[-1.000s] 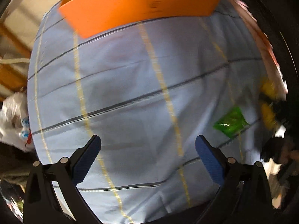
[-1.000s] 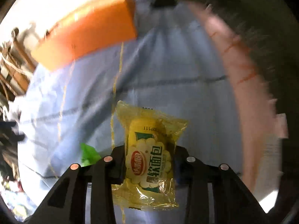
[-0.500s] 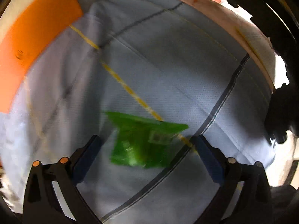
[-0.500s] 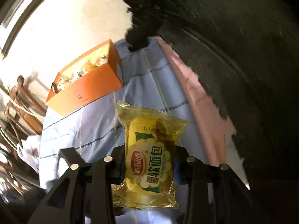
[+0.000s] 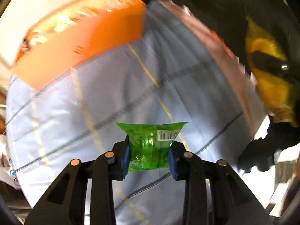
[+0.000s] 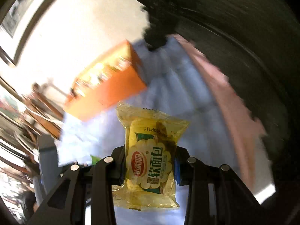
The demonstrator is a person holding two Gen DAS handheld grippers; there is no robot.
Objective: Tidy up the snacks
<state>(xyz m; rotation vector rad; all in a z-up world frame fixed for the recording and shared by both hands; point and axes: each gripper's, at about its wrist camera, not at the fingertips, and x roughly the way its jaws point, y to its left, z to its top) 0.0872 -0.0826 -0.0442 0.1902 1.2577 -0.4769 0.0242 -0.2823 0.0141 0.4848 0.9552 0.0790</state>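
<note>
My left gripper (image 5: 149,155) is shut on a green snack packet (image 5: 150,146) with a barcode, held above the blue striped cloth (image 5: 112,97). My right gripper (image 6: 150,164) is shut on a yellow soft-bread packet (image 6: 151,157), also held in the air; this packet shows at the right edge of the left wrist view (image 5: 268,75). An orange box (image 5: 80,37) with several snacks inside stands at the far left of the cloth and also shows in the right wrist view (image 6: 108,86). Both views are blurred.
A pink edge (image 5: 225,56) borders the cloth on the right, with dark fabric beyond it. Wooden furniture (image 6: 37,112) and a pale wall (image 6: 75,28) lie to the left behind the box.
My left gripper closed on the green packet and lifted it off the cloth. My right gripper kept the yellow packet and rose higher, tilting toward the orange box.
</note>
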